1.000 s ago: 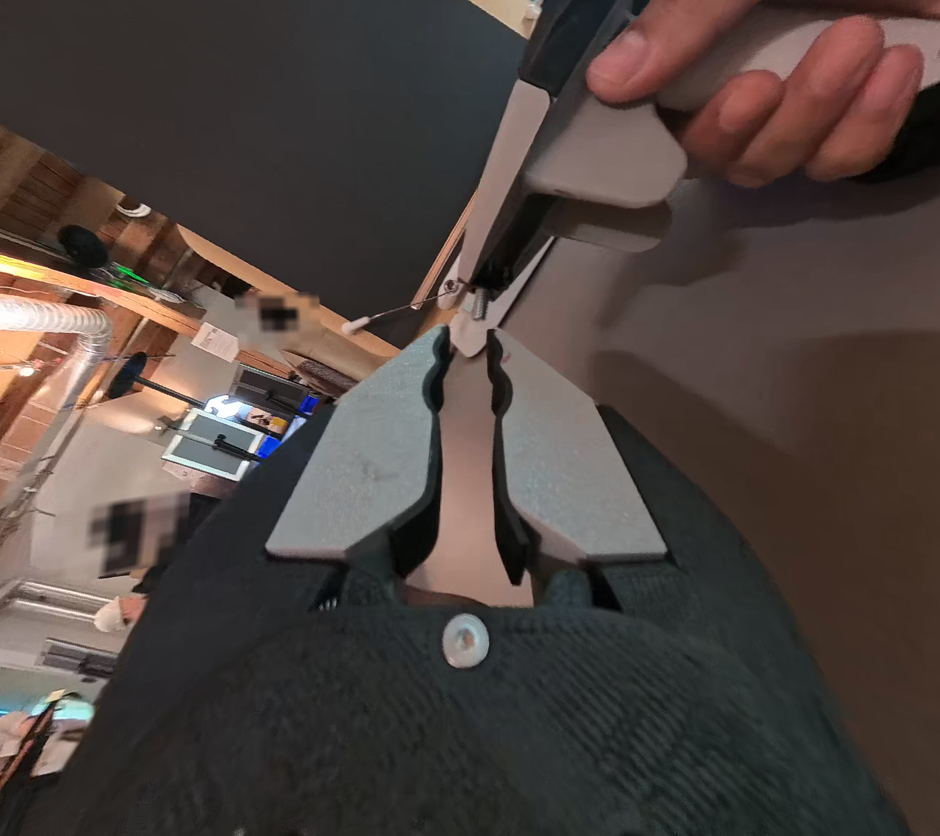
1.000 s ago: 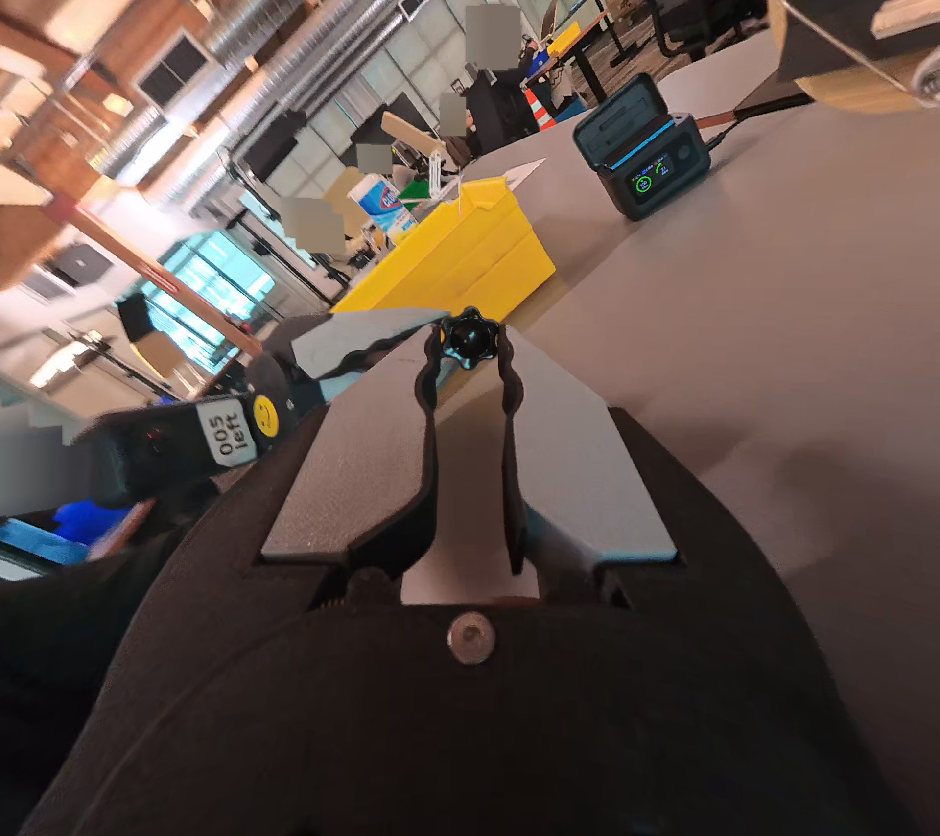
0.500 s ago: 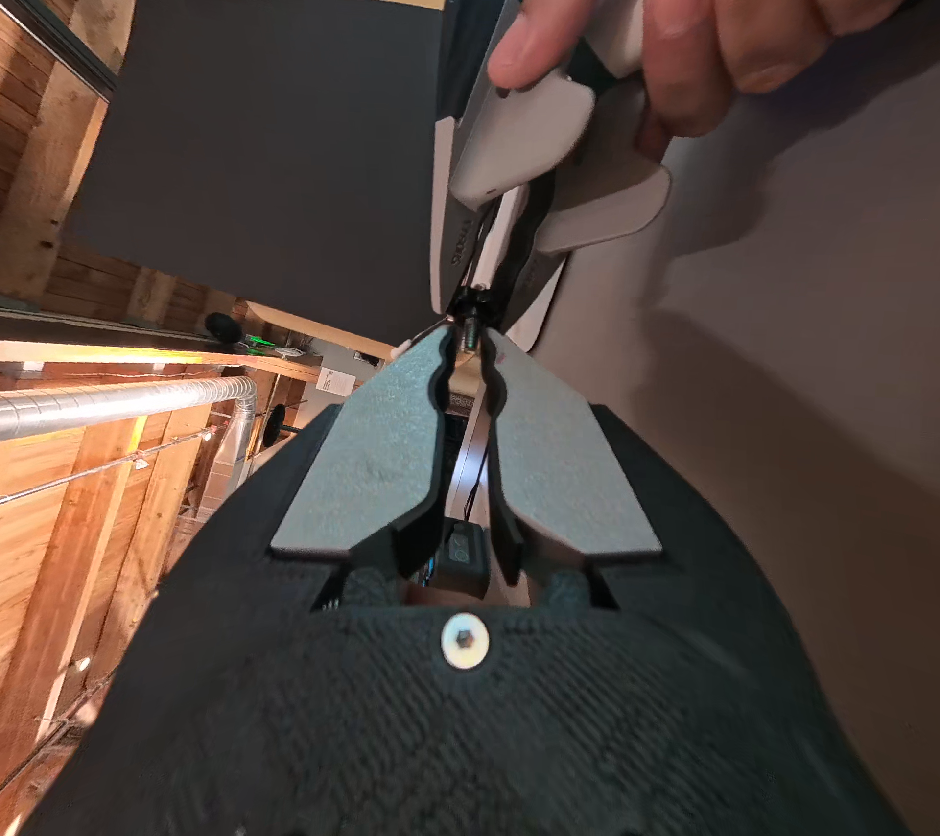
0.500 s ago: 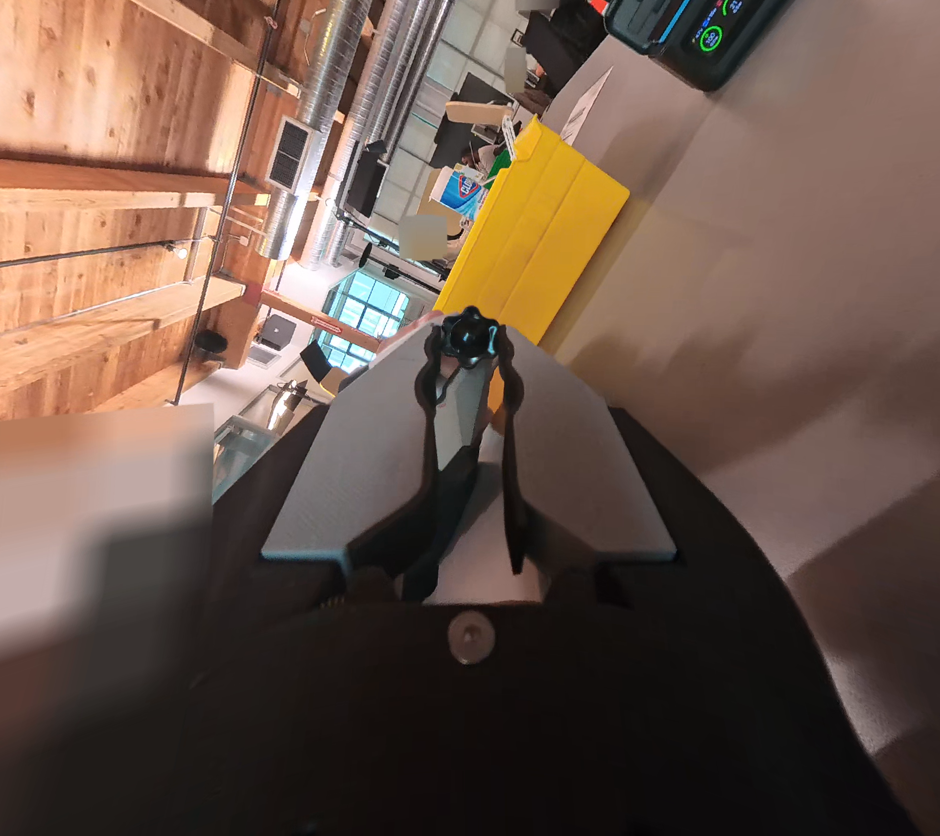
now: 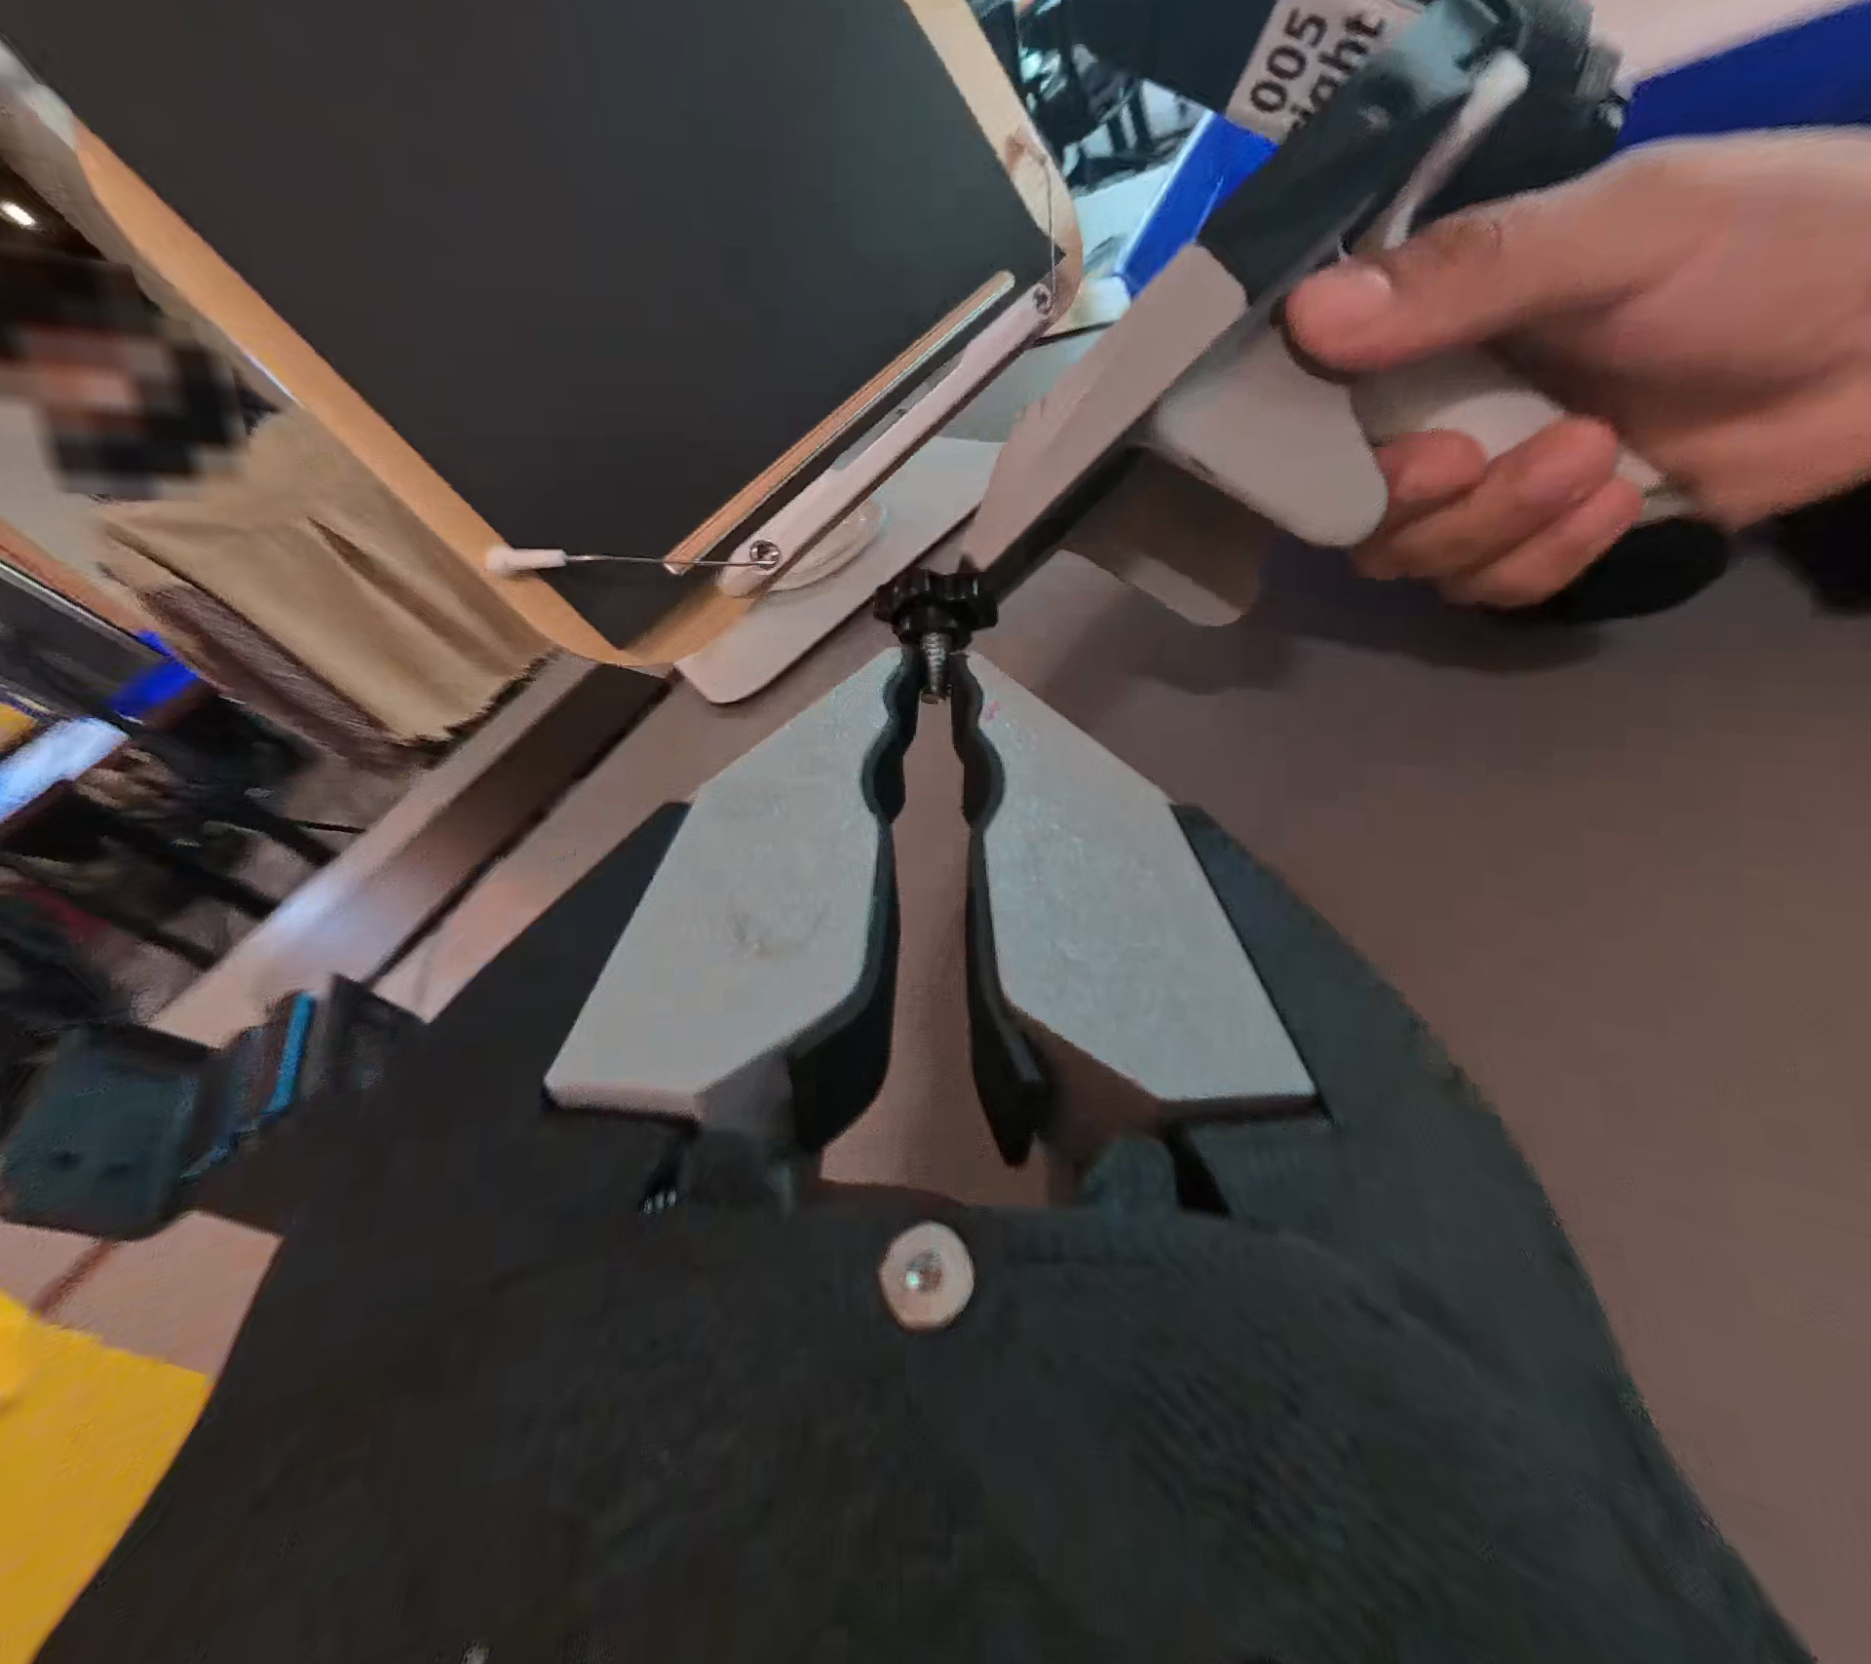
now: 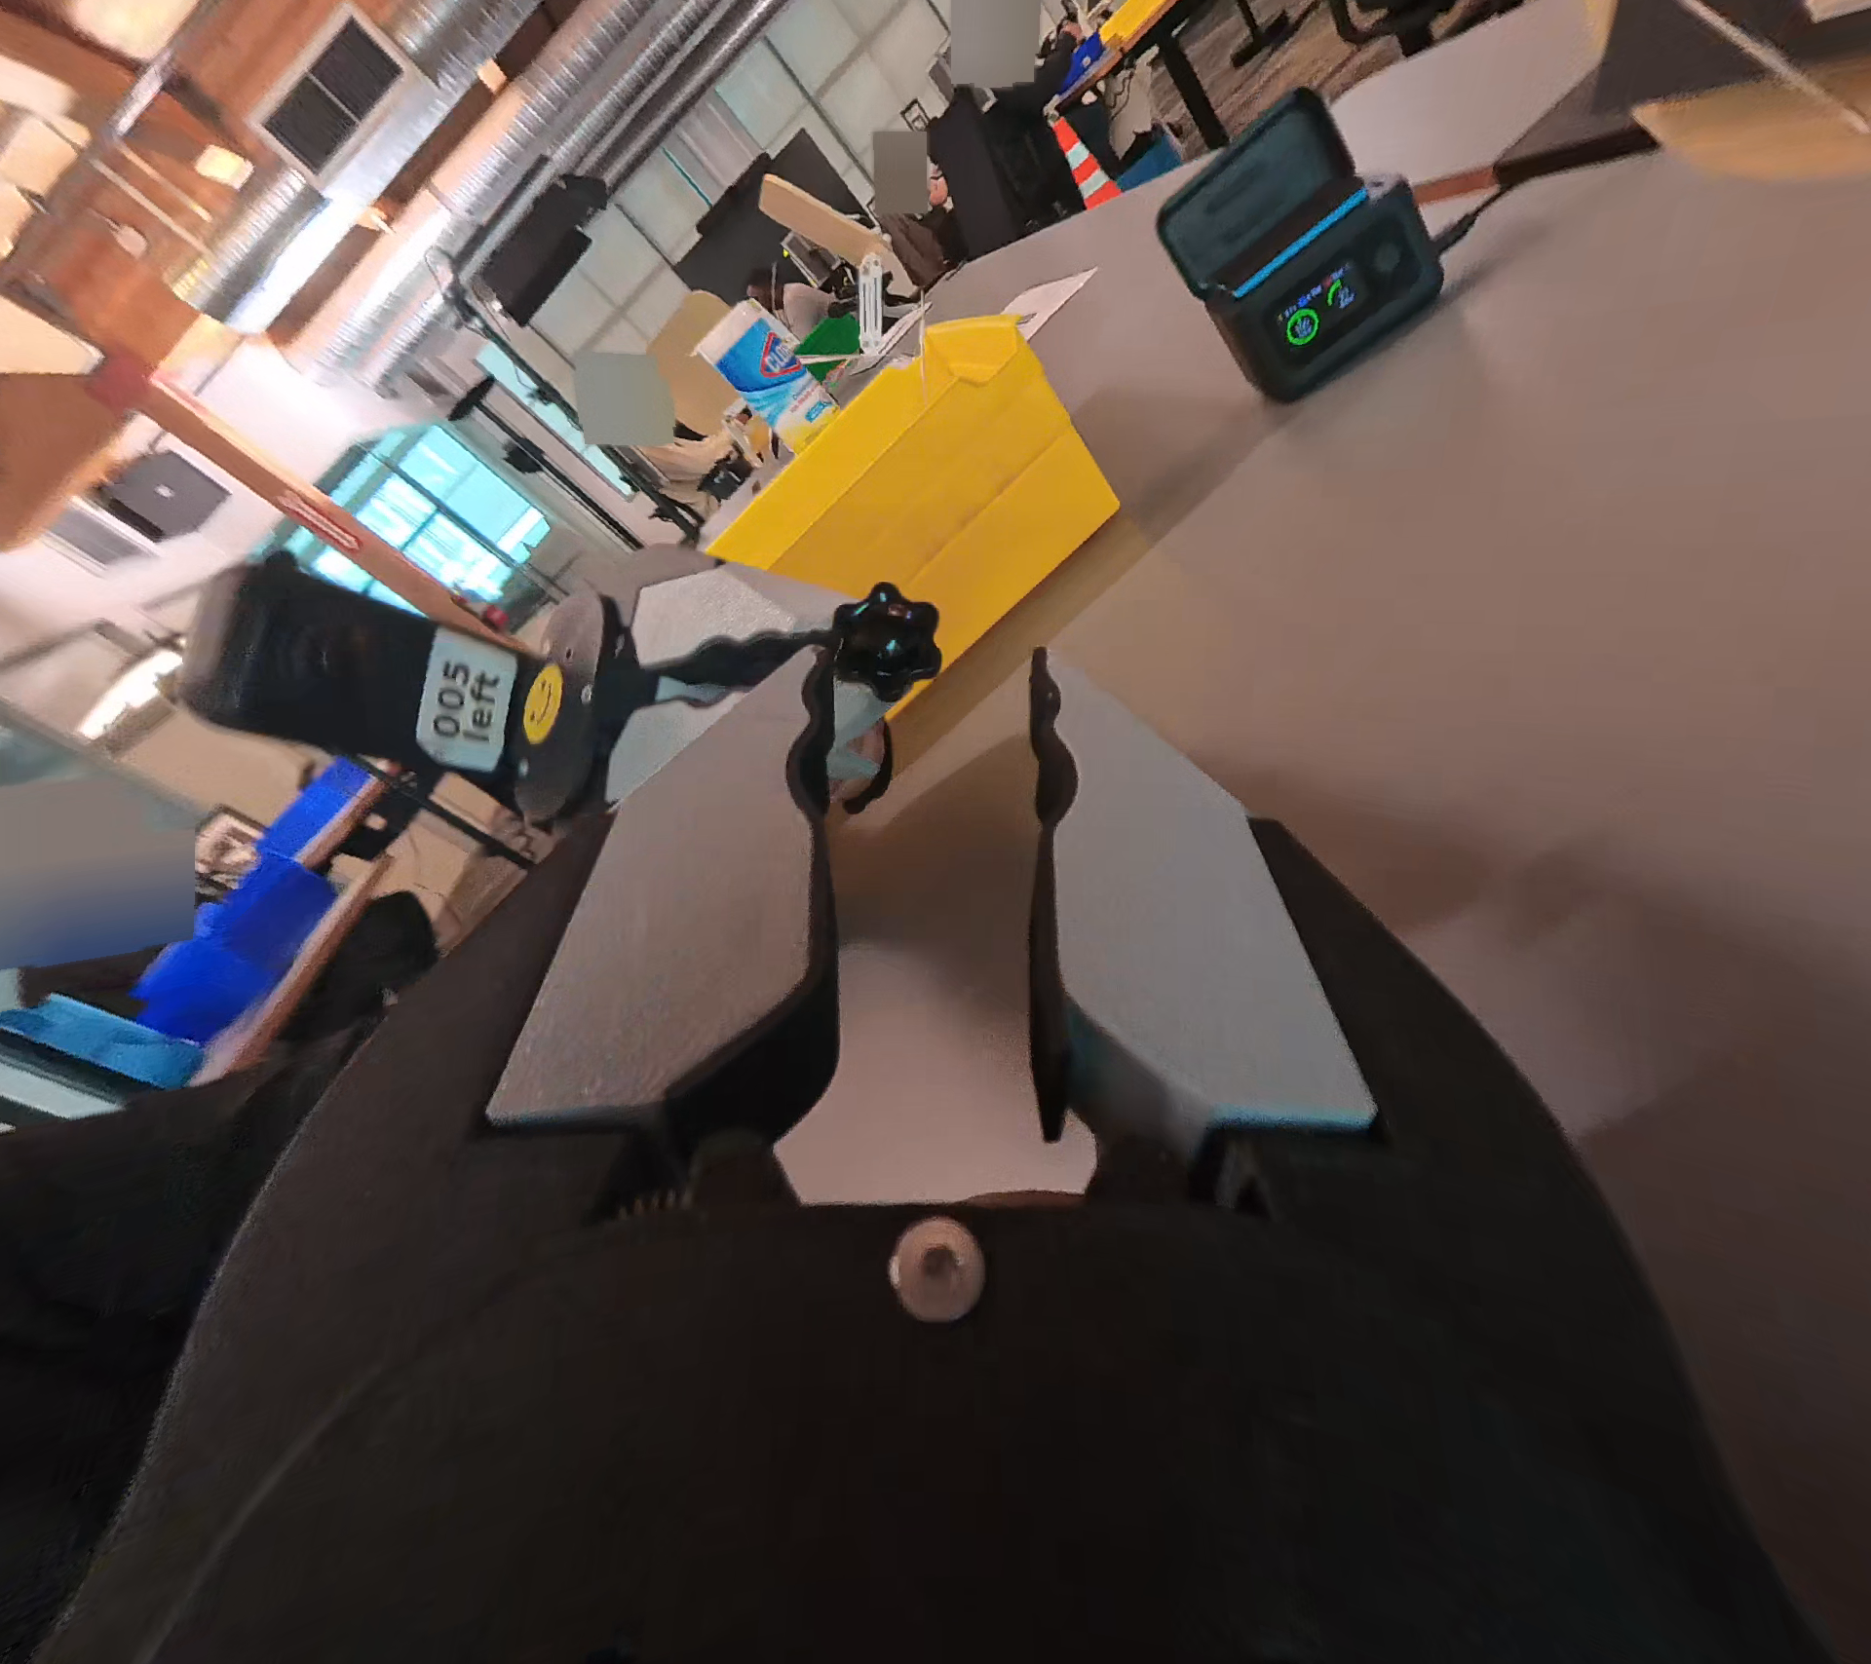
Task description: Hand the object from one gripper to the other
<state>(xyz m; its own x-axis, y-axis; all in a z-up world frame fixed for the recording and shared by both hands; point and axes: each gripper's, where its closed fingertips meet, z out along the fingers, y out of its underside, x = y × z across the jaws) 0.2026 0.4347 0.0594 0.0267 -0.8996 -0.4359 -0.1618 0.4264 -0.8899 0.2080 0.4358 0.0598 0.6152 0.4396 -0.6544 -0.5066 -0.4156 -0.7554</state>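
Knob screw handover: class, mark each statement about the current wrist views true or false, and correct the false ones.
1. The left gripper grips the knob screw by its threaded end. True.
2. The right gripper is shut on the screw's black knob. False: its jaws stand open, with the knob at the left fingertip.
3. A yellow bin sits on the table. True.
4. The dark case with a lit display lies inside the bin. False: it stands apart on the table.
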